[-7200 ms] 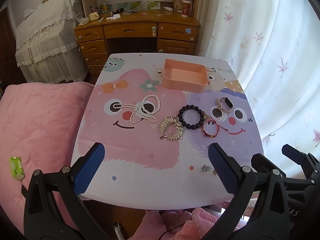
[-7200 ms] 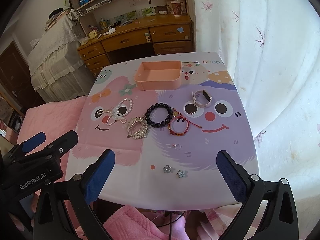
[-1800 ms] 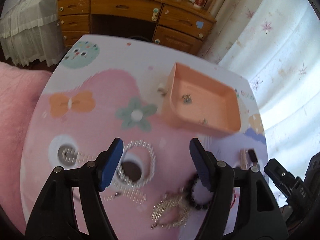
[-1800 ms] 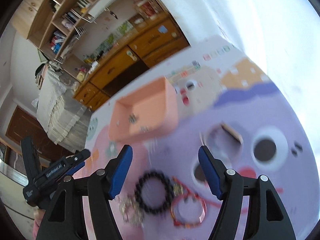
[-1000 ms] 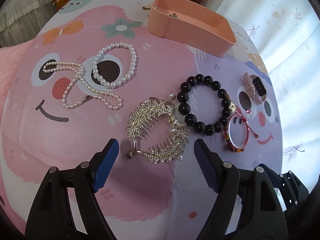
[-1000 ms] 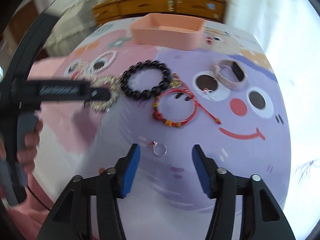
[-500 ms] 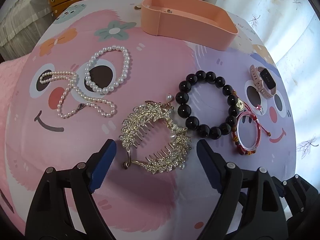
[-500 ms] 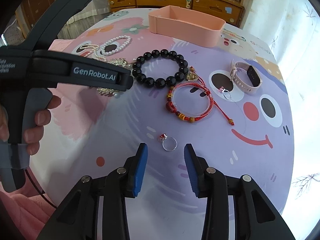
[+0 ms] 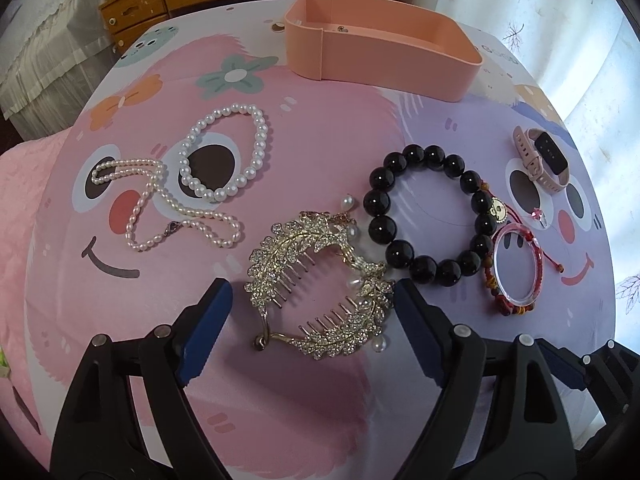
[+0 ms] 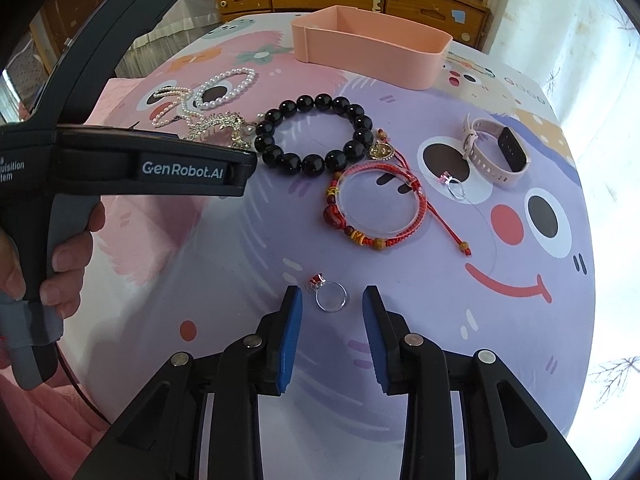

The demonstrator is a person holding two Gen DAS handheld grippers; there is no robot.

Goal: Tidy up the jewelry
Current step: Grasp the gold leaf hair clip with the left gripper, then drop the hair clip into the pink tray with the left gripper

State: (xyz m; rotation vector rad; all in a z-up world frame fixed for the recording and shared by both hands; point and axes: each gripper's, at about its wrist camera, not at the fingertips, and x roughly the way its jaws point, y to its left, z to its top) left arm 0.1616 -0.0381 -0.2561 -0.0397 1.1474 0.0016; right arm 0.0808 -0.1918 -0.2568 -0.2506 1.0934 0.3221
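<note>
The small silver ring with a red stone (image 10: 329,295) lies flat on the purple part of the cartoon-printed table (image 10: 520,340), just ahead of the right gripper (image 10: 331,305) and in line with the gap between its blue pads. The jaws have just been closing and now stand narrow, yet neither pad touches the band; the ring sits near the fingertips, a shade closer to the left pad, stone turned that way.

To take it cleanly, I'd judge the tips need to come down until they graze the table on either side of the band, then squeeze slowly; a thin hoop lying flat is apt to skid or flip out if the pads meet it high or off-centre.

Beyond it lie the red cord bracelet (image 10: 374,208), the black bead bracelet (image 10: 312,134), a second ring (image 10: 454,187) and a pink watch band (image 10: 496,152). The pink tray (image 10: 360,54), likely where everything goes, stands at the table's far side.

The left gripper (image 9: 310,306) hangs over the crystal hair comb (image 9: 320,280), jaws spread wide and flanking it; the right pad looks very close to the comb's edge, though I can't tell whether it touches. The pearl strands (image 9: 192,176) lie further out.
</note>
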